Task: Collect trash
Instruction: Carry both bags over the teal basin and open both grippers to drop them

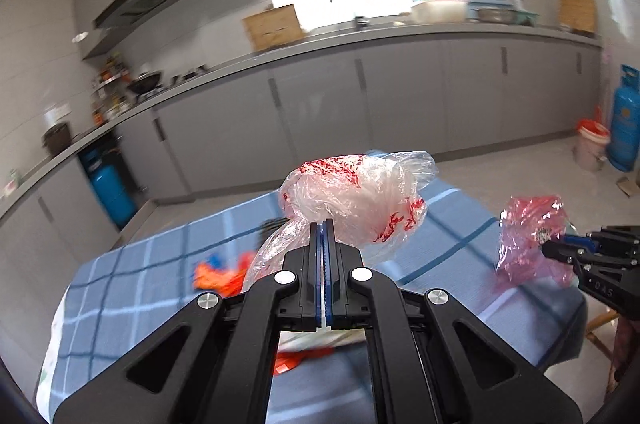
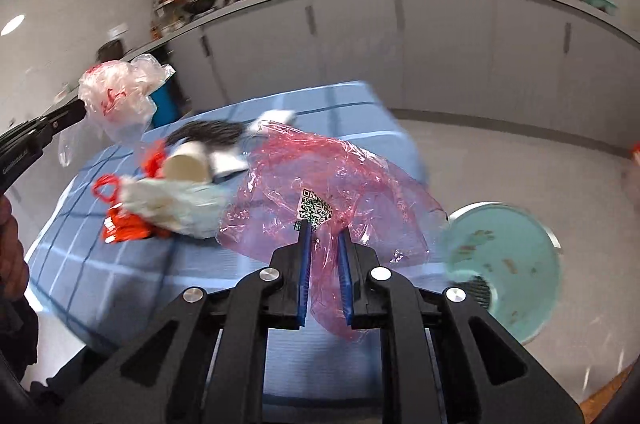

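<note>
Left gripper [image 1: 322, 224] is pinching the clear bag [image 1: 352, 195], right gripper [image 2: 324, 232] is clamping the pink bag [image 2: 332, 191]. That film's bunching loosely between the jaws, so it's risking slipping out before the bin [image 2: 508, 264].

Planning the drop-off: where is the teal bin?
In the right wrist view, the teal bin sits on the floor at lower right, beside the blue checked table, right of the pink bag.

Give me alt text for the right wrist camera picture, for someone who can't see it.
The right gripper is shut on a pink plastic bag above a blue checked table strewn with trash. At left, the left gripper holds a clear bag with red print; a teal bin stands at right.
</note>
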A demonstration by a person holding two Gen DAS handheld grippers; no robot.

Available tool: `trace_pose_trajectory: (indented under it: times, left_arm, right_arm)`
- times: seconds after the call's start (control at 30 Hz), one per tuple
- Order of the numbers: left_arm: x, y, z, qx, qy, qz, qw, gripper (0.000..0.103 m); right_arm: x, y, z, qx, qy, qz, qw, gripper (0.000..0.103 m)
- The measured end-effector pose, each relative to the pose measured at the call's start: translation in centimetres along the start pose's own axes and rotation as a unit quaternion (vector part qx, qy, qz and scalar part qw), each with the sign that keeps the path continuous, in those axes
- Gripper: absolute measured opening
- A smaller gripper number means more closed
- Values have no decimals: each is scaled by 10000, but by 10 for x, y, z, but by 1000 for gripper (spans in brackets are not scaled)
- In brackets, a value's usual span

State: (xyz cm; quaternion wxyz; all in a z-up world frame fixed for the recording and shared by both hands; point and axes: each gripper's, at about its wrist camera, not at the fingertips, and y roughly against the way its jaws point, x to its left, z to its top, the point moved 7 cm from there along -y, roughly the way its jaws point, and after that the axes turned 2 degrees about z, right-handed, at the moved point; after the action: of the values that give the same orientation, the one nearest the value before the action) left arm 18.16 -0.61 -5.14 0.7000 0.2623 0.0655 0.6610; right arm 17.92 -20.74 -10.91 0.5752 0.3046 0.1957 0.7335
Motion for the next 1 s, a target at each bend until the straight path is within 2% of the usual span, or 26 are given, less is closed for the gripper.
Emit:
trace_pose_trajectory:
  times: [0.23,0.47,0.6,0.73,1.0]
  left_arm:
    - [-97,-31,20,-37,-433,-802,9958,2]
    - [-174,-55,27,-35,-738,-1346,9881,2]
    - [-210,-72,21,85,-843,-1540,9844,2]
    - [-247,-92,7,389,-936,-1829,9779,2]
    - [-288,-115,-13,707,-1150,-2103,9683,2]
  right_arm:
    - [-88,9,-6,-79,-648,-596,9961,15]
    - [-155,2,-21,34,-1092,-1018,9888,15]
    - [-180,-10,-29,106,-1270,-1144,9852,15]
    - [-196,-22,-38,201,-1388,-1212,9827,15]
    - [-220,-45,-47,321,-1535,-1288,9792,16]
